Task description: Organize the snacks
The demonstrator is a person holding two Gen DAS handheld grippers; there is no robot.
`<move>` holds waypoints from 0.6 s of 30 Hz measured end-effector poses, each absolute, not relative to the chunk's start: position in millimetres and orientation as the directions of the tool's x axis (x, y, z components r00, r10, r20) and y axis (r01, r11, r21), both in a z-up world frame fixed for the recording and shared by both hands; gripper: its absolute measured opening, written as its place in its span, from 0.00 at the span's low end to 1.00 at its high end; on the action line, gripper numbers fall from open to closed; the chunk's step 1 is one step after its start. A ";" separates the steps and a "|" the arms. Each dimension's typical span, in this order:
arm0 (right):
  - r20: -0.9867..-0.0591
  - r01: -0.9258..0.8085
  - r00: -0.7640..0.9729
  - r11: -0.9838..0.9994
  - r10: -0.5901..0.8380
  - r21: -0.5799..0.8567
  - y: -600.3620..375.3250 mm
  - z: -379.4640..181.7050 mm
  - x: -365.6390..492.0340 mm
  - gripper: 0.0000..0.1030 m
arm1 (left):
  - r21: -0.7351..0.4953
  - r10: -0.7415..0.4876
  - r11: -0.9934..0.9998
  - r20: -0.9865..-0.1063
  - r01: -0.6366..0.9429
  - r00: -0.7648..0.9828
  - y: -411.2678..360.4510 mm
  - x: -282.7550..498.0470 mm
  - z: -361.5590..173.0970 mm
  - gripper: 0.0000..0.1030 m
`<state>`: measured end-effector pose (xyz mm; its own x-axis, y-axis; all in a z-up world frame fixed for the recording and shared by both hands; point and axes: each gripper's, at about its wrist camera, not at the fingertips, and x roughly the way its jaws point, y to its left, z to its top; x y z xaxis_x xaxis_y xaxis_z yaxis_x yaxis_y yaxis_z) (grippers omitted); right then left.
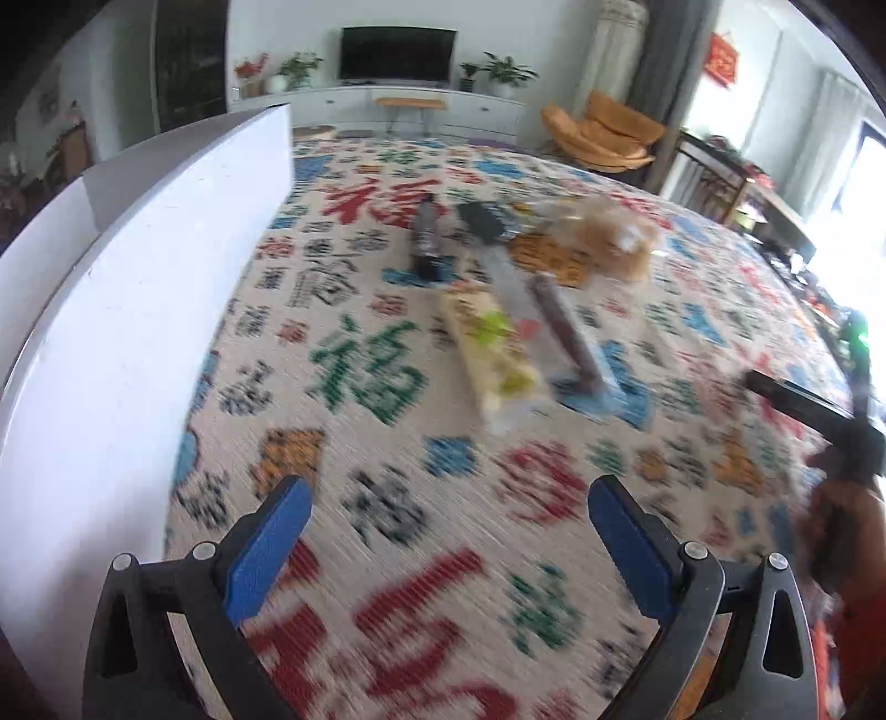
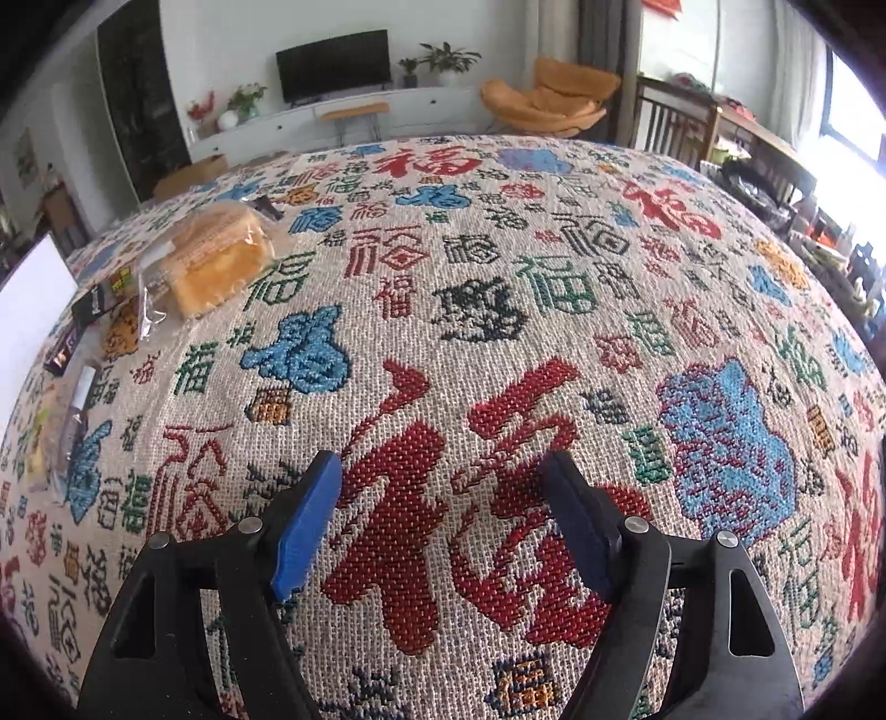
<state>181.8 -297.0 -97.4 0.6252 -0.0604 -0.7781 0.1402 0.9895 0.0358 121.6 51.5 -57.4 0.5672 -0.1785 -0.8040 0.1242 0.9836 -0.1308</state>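
Both tongs (image 1: 448,531) (image 2: 440,515) wide, empty; only left view shows white box (image 1: 138,310) beside snacks (image 1: 498,310).

Each view looks forward and downward along its own claw, whose blue fingers frame the bottom edge. The left wrist view rides behind the left claw (image 1: 449,545), above the patterned worktop (image 1: 387,432), facing the snack pile (image 1: 515,288) and a white box (image 1: 111,310) at left. The right wrist view sits lower and nearer the cloth behind the right claw (image 2: 443,520). Both share the snacks, the television (image 1: 397,54) and the orange chair (image 1: 606,133).
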 end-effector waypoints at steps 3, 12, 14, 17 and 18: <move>-0.781 0.153 0.616 0.988 -0.102 -0.009 -290.8 -98.5 181.1 0.82 | -0.121 -0.147 0.989 -0.800 0.084 0.582 61.5 146.6 -70.4 0.97; -0.782 0.164 0.616 0.986 -0.091 0.015 -289.6 -98.9 169.9 0.84 | -0.075 -0.101 0.995 -0.795 0.069 0.598 64.2 157.8 -85.2 0.97; -0.782 0.164 0.616 0.986 -0.090 0.015 -289.4 -98.8 170.1 0.84 | -0.091 -0.114 0.994 -0.792 0.068 0.600 66.7 157.7 -84.8 0.97; -0.782 0.164 0.616 0.986 -0.091 0.015 -289.7 -99.0 170.0 0.84 | -0.090 -0.114 0.993 -0.793 0.071 0.598 65.8 157.6 -84.5 0.98; -0.783 0.164 0.616 0.986 -0.091 0.015 -289.6 -99.0 170.0 0.84 | -0.085 -0.111 0.994 -0.795 0.072 0.596 64.8 157.9 -85.1 0.98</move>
<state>170.0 -289.6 -99.0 0.6160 -0.0909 -0.7825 0.1644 0.9863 0.0148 157.9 64.8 -85.1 0.5964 -0.1108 -0.7950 0.0719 0.9938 -0.0845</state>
